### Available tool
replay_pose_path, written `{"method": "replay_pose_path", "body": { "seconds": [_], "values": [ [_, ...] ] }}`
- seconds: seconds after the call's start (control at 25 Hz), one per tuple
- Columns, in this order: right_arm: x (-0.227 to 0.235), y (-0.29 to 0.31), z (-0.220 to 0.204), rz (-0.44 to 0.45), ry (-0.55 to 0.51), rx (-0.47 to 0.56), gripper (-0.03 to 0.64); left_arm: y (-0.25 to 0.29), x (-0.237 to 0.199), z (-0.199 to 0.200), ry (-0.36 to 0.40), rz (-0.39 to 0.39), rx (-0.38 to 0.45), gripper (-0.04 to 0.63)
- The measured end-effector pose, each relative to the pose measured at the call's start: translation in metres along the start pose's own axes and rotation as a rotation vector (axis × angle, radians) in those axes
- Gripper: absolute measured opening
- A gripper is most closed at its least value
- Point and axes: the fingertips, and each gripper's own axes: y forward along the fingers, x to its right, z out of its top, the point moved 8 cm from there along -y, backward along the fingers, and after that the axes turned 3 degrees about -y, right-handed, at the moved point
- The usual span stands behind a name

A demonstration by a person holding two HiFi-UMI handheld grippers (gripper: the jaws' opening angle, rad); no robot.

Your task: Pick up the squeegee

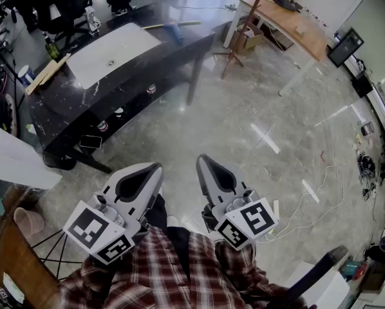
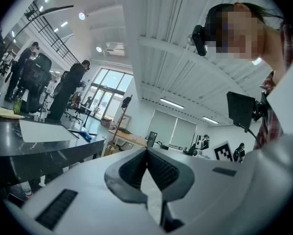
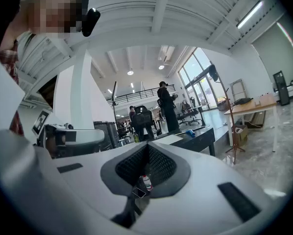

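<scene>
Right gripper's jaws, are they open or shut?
Shut: on the white right gripper, the dark ribbed pads meet at the tips, nothing between.

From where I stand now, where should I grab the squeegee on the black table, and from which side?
Probably the thin pale handle of the squeegee, beside its blue head. It lies flat on the black table, so come down from above with the jaws across the shaft.
</scene>
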Motion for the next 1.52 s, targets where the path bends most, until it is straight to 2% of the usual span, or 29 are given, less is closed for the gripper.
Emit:
{"method": "replay_pose_path", "body": {
  "seconds": [0.36,0.64,1.0,1.2,1.36,1.52],
  "values": [
    [0.048,0.118,0.02,-0.026,-0.023,-0.031,0.012,0.06,-0.11,0.043,0.011,-0.035,-0.01,0.009],
    [0.079,0.174,0.012,-0.07,-0.019,-0.077,0.012,0.091,-0.181,0.048,-0.022,-0.017,-0.053,0.011],
    [0.138,0.193,0.014,-0.135,0.026,-0.101,0.012,0.157,-0.207,0.051,-0.054,-0.053,-0.099,0.009],
    [0.199,0.222,0.029,-0.104,0.026,-0.088,0.012,0.221,-0.226,0.061,-0.054,-0.022,-0.077,0.009],
    [0.259,0.244,0.055,-0.068,0.001,-0.072,0.012,0.283,-0.234,0.078,-0.04,0.008,-0.044,0.009],
    [0.318,0.251,0.082,-0.061,-0.015,-0.068,0.012,0.335,-0.235,0.091,-0.025,0.046,-0.047,0.009]
  ]
}}
